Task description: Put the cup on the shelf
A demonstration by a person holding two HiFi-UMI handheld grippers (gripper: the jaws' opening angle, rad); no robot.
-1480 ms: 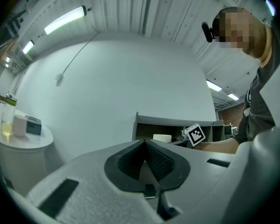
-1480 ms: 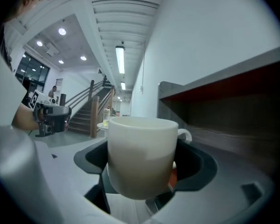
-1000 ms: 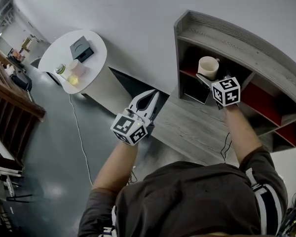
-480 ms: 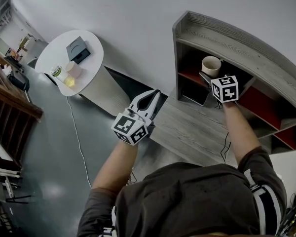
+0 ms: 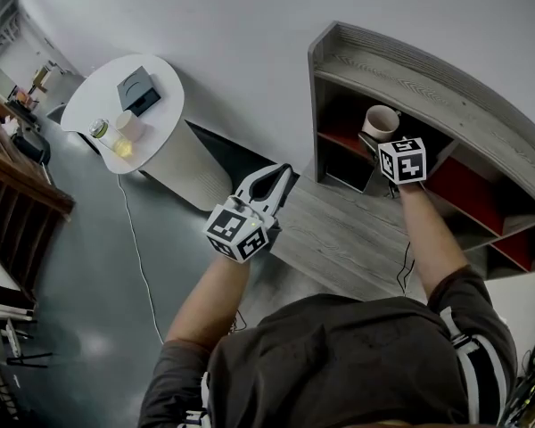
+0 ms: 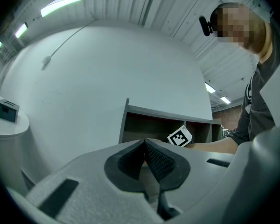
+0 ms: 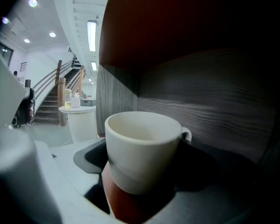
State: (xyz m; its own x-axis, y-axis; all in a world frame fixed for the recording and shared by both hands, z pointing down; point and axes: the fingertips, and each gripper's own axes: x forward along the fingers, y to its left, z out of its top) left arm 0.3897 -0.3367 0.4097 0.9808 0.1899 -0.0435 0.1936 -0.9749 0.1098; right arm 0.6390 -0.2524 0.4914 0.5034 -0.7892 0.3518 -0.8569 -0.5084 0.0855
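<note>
Right claw (image 5: 372, 138) (image 7: 144, 183): jaws set apart to the width of the cup (image 5: 379, 121) (image 7: 144, 148) and closed on it. One pad bears on each side of the lower body. The cup stands directly between the jaws, rim above the pads, reaching just past the fingertips. Its handle points to the right of the claw and away from me.

Position: claw and cup are inside the upper left compartment of the shelf (image 5: 410, 69) (image 7: 214, 87). The grey wood-grain wall runs ahead and to the right of the claw. The red compartment floor (image 7: 126, 204) lies directly under the cup. I cannot tell whether the base touches that floor.

Left claw (image 5: 279, 172) (image 6: 147, 157): jaws pressed together, nothing between them. It hangs in open air, well apart from the shelf, to the left of the right claw.

Change from one second ago: slight. My right claw had the same grip on the cup in the same compartment; the cup now sits marginally farther from the shelf's left wall. My left claw has kept its pose.

Cup appearance: plain off-white, smooth, tapering toward the base, small loop handle, interior empty. It is upright, leaning very slightly.

Far to the left of the left claw stands a round white bench (image 5: 165, 87).
</note>
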